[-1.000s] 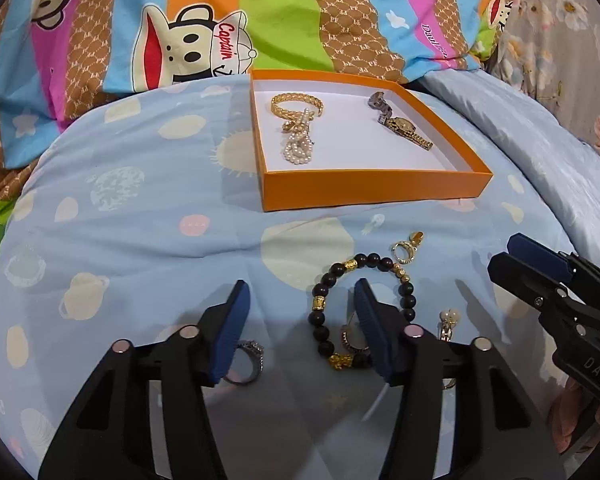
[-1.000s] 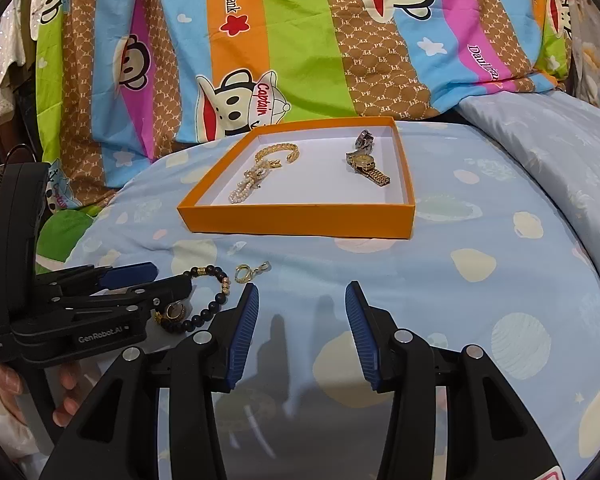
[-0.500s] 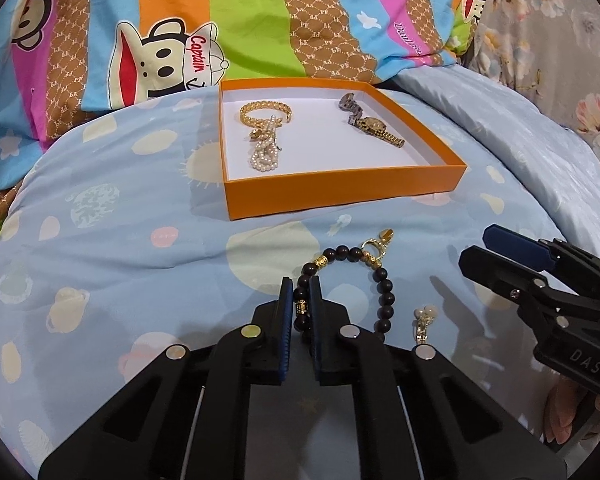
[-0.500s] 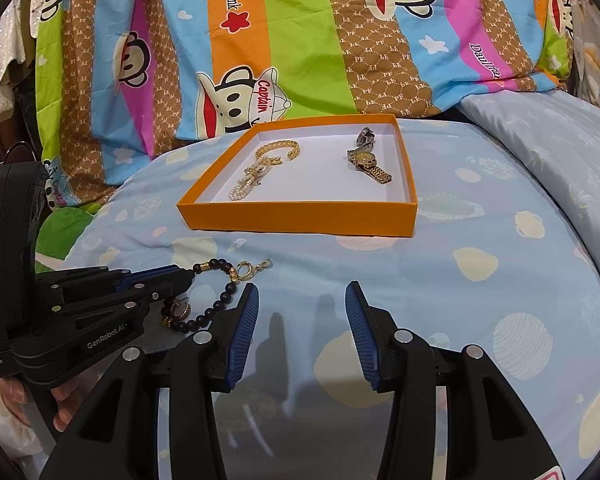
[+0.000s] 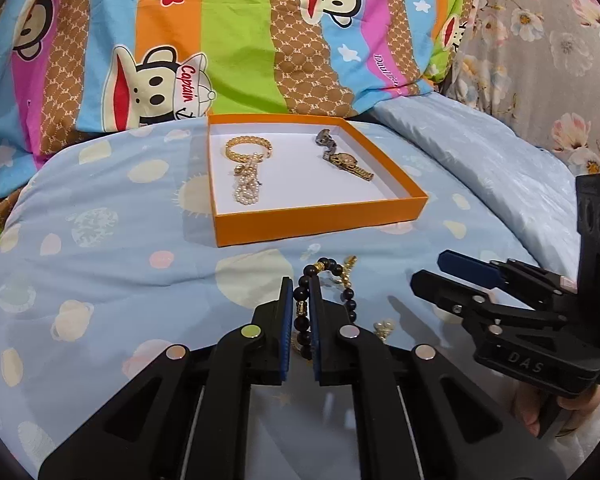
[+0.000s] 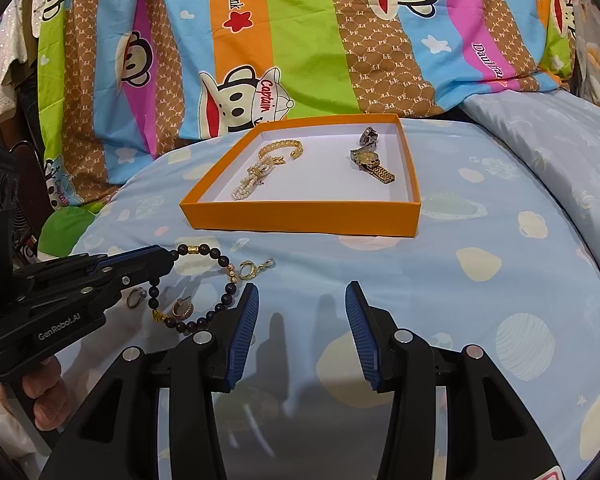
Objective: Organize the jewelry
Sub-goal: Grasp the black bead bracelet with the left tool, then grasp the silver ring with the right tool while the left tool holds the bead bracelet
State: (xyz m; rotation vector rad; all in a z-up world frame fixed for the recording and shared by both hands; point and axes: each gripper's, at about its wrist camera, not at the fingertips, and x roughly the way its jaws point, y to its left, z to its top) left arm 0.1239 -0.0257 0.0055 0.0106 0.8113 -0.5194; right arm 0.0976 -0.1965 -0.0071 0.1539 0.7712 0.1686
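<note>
The left tool is clenched on the black beaded bracelet, whose free loop trails over the blue bedsheet in front of the orange box. The right tool hangs released above the sheet, nothing between its pads. Inside the box lie a gold bracelet, a pearl strand and a gold wristwatch.
</note>
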